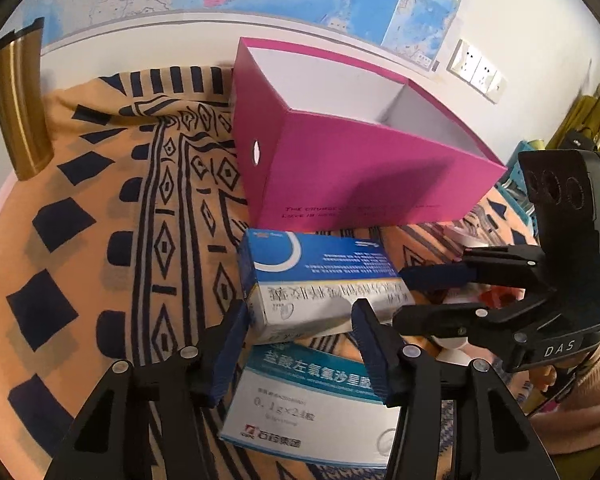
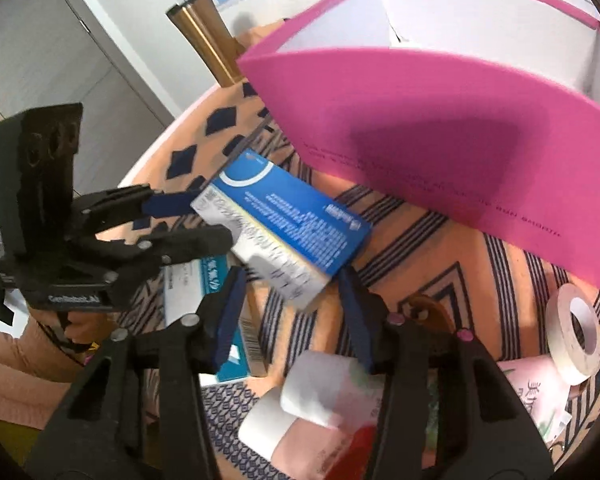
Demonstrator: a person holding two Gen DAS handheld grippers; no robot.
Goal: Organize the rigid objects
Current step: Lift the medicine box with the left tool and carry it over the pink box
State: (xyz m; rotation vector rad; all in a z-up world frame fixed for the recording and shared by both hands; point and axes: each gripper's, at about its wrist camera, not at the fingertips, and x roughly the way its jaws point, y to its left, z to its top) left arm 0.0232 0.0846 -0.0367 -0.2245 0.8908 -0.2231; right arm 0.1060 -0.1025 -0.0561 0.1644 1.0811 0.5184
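A blue-and-white medicine box (image 1: 312,276) lies tilted over a teal-and-white box (image 1: 308,400) on a patterned cloth, just in front of an open pink carton (image 1: 340,168) with a white inside. My left gripper (image 1: 300,320) is shut on the box's near-left end. My right gripper (image 1: 398,296) comes in from the right and is shut on its other end. In the right wrist view the same box (image 2: 288,216) runs from my right gripper (image 2: 292,296) up to my left gripper (image 2: 212,220), below the pink carton (image 2: 440,120). The teal box (image 2: 188,280) is partly hidden under it.
A roll of white tape (image 2: 576,332) and a white-and-pink bottle (image 2: 300,400) lie on the cloth (image 1: 100,240) near the right gripper. A brass post (image 1: 16,108) stands at the table's far left edge. A blue crate (image 1: 520,184) sits beyond the carton. A wall map hangs behind.
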